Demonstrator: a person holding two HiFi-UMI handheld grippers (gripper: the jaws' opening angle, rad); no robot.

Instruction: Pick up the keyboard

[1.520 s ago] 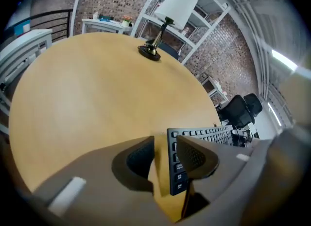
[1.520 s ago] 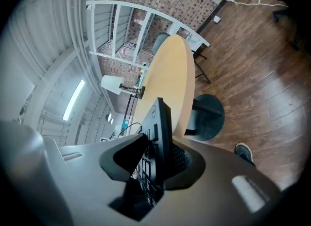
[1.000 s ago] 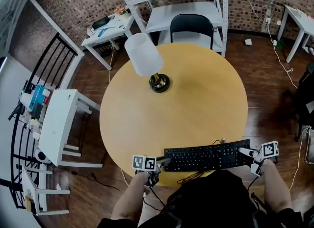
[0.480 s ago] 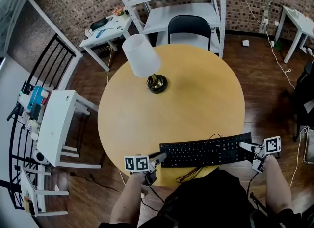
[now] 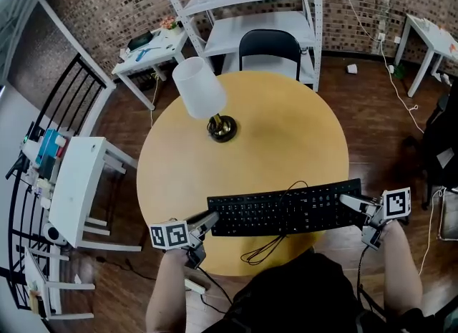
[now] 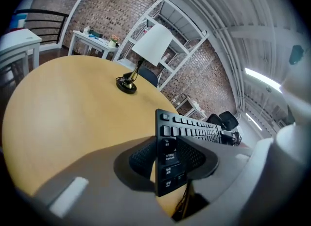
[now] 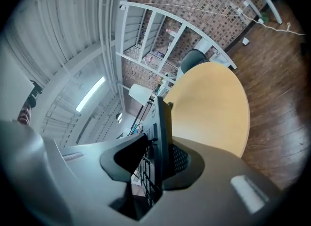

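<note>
Left gripper (image 5: 207, 219) and right gripper (image 5: 351, 203) are clamping opposite ends of the flat black plastic keyboard (image 5: 286, 208) — holding it over the round wooden table (image 5: 286, 127).

Bright room, curved pictures
A long ceiling light (image 6: 262, 78) glows above and beyond the fingers (image 6: 146, 158); picture edges bend and turn black.

Cable (image 5: 252, 258) far end hidden; keyboard (image 5: 286, 210) key legends unreadable.

The round wooden table (image 5: 286, 138) bears a white-shaded lamp (image 5: 205, 99) toward its far left.
</note>
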